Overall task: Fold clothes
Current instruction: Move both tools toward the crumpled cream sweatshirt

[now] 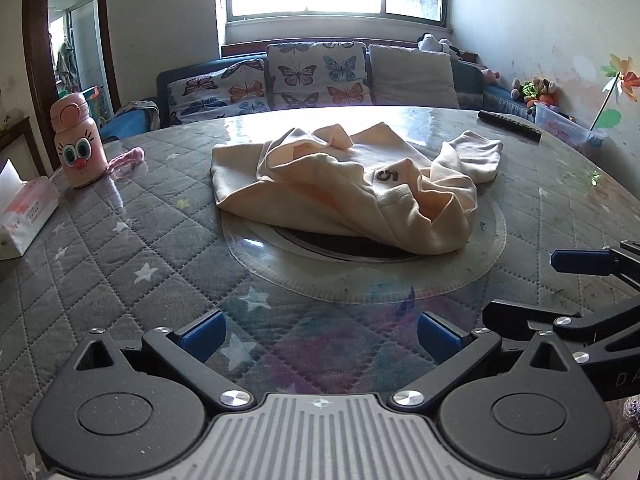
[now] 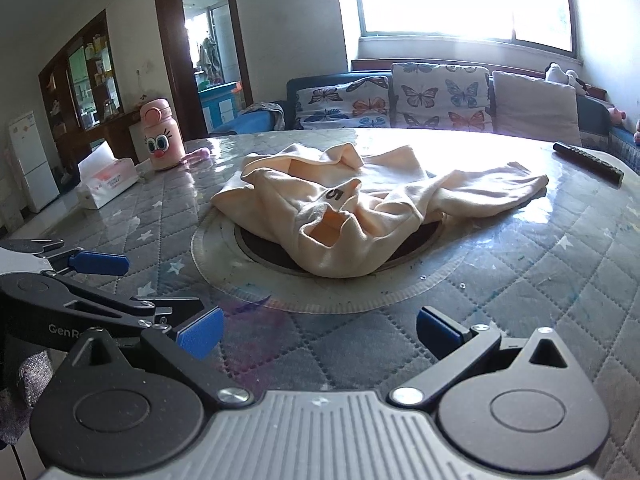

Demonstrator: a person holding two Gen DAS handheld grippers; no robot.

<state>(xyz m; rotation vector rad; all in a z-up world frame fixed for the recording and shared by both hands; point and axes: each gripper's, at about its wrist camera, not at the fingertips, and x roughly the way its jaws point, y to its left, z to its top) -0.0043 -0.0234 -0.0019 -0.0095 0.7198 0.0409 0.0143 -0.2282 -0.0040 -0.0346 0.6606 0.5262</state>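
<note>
A cream garment (image 1: 344, 184) with a black "5" on it lies crumpled in the middle of the round table, over a dark round inset; it also shows in the right wrist view (image 2: 360, 204). My left gripper (image 1: 320, 334) is open and empty, low over the table's near edge, well short of the garment. My right gripper (image 2: 320, 332) is open and empty, also short of the garment. The right gripper's fingers (image 1: 580, 262) show at the right edge of the left wrist view. The left gripper's fingers (image 2: 100, 262) show at the left of the right wrist view.
The table (image 1: 132, 240) has a grey quilted star cover under clear plastic. A pink cartoon bottle (image 1: 78, 142) and a tissue box (image 1: 24, 212) stand at the left. A black remote (image 1: 510, 124) lies at the far right. A butterfly-print sofa (image 1: 312, 76) is behind.
</note>
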